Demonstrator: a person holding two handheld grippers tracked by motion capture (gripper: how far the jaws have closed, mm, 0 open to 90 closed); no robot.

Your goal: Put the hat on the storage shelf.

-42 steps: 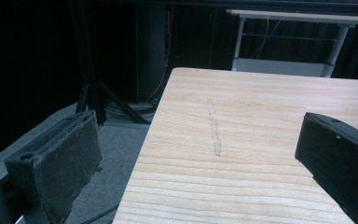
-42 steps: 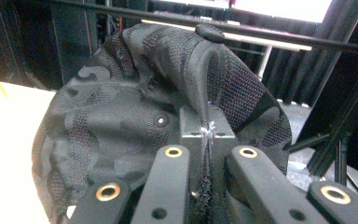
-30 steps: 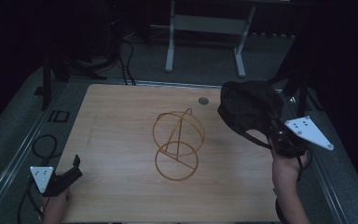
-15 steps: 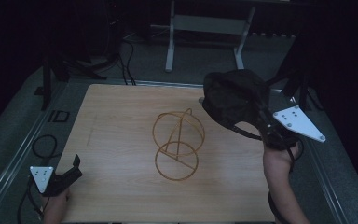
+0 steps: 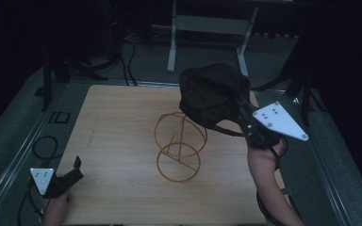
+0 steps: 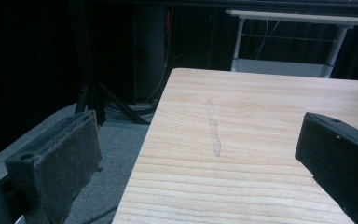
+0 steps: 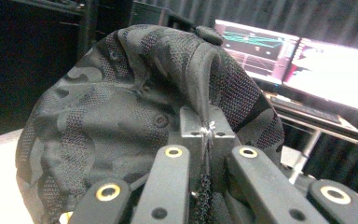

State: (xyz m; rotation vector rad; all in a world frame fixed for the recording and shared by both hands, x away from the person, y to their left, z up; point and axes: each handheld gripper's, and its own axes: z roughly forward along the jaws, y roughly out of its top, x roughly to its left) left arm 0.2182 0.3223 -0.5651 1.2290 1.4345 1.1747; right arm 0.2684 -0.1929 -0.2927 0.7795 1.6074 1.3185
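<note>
A dark camouflage cap (image 5: pixel 212 96) hangs in the air over the table's right half, just right of and above a golden wire stand (image 5: pixel 179 147) that rests mid-table. My right gripper (image 5: pixel 240 112) is shut on the cap's fabric; in the right gripper view the cap (image 7: pixel 135 112) bulges up in front of the pinched jaws (image 7: pixel 207 135). At the table's near left corner my left gripper (image 5: pixel 75 169) rests low and open. Its own view shows the two black pads (image 6: pixel 56 163) wide apart with bare wood between them.
The wooden table (image 5: pixel 118 122) has metal rails along its left and right sides. A cable loop (image 5: pixel 45 147) lies off the left edge. A white table frame (image 5: pixel 207 28) stands behind. Bright monitors (image 7: pixel 307 60) glow past the cap in the right gripper view.
My right gripper has carried the cap up and to the left, from the table's right edge toward the wire stand. The left gripper has stayed put.
</note>
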